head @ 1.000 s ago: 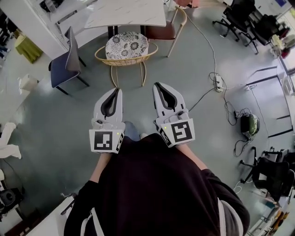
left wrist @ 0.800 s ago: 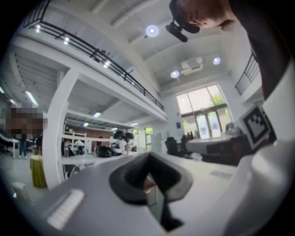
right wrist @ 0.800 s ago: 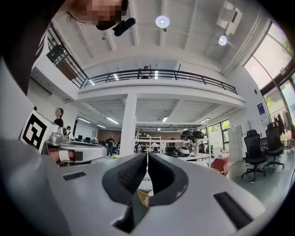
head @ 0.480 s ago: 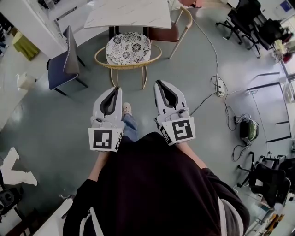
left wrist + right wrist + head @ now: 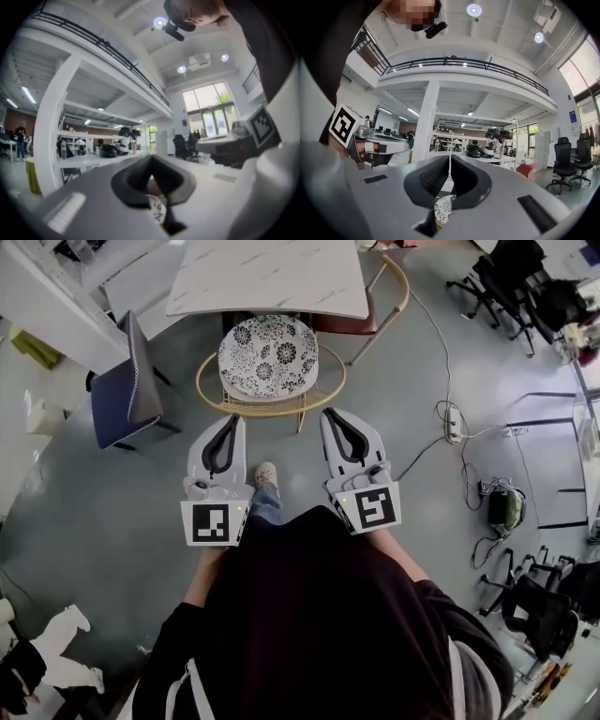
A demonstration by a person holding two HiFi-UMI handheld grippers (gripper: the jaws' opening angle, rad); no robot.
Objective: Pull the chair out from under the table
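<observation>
Bright, even indoor light. Round ceiling lamps (image 5: 474, 9) flare; tall windows (image 5: 211, 101) blow out white. Fisheye bends edges, black corners in gripper views. Near lens, left gripper (image 5: 151, 158) soft. Faint shadows on floor (image 5: 94, 502).

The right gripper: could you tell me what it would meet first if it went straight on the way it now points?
Most likely the yellow woven rim of the chair, just ahead of the right gripper, with the patterned cushion beyond. Height is unclear from above, so it might pass over.
</observation>
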